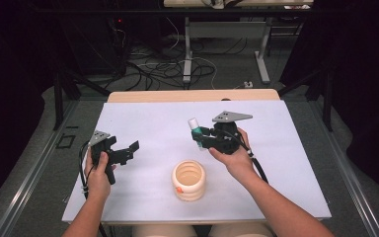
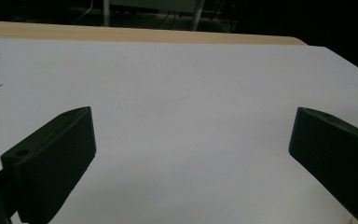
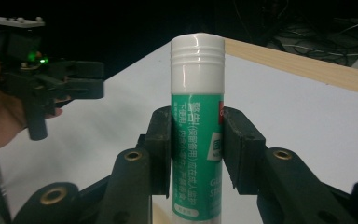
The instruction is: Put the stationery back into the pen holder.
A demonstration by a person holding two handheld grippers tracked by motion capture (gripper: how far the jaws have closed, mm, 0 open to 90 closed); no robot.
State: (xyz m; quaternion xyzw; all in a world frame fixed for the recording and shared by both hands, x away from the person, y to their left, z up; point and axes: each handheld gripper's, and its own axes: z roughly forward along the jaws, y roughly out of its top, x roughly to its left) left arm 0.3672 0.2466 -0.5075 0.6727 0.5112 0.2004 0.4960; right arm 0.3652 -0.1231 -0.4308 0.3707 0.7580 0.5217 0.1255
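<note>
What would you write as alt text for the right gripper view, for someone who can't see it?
Two black jaws of the right gripper clamp a green glue stick with a white ribbed cap, held upright above a white table. Farther off at the left, a hand holds the left gripper, its jaws apart with nothing between them.

high view: above near side, facing forward and down on whole table (image 1: 143,118) | left gripper view: low, close, along its jaws across the table | right gripper view: close, level, sharing the left gripper (image 3: 81,79) with high view
</note>
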